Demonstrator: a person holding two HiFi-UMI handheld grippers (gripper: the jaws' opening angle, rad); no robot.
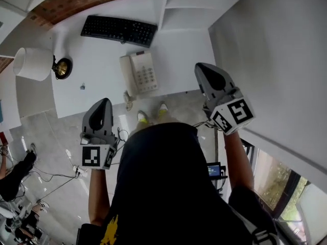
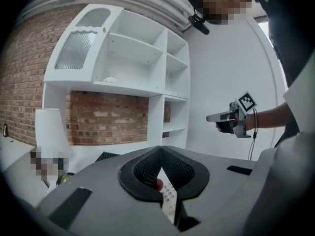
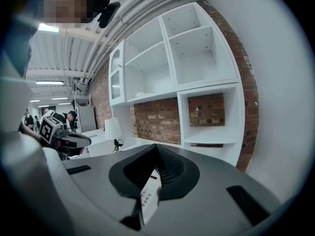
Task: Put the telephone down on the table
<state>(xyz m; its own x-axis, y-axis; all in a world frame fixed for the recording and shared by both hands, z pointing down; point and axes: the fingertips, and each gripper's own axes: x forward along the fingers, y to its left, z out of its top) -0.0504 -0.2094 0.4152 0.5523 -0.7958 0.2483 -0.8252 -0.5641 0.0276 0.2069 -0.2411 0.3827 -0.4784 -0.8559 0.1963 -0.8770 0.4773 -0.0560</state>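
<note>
The cream telephone [image 1: 139, 74] lies flat on the white table [image 1: 97, 80], with its handset on the cradle at its left and its keypad facing up. My left gripper [image 1: 103, 102] hovers short of the table's near edge, down and left of the phone, shut and empty. My right gripper [image 1: 201, 68] hangs to the phone's right, over the table's right end, also shut and empty. The keypad [image 2: 168, 198] shows through the slit below the meeting jaws in the left gripper view, and again as the keypad [image 3: 147, 196] in the right gripper view.
A black keyboard [image 1: 118, 29] lies behind the phone. A white-shaded lamp [image 1: 33, 64] with a brass base stands at the table's left. White shelving [image 1: 189, 4] rises at the back right against a brick wall [image 1: 87, 1]. A white wall [image 1: 271, 60] bounds the right. Cables [image 1: 56, 175] trail on the floor.
</note>
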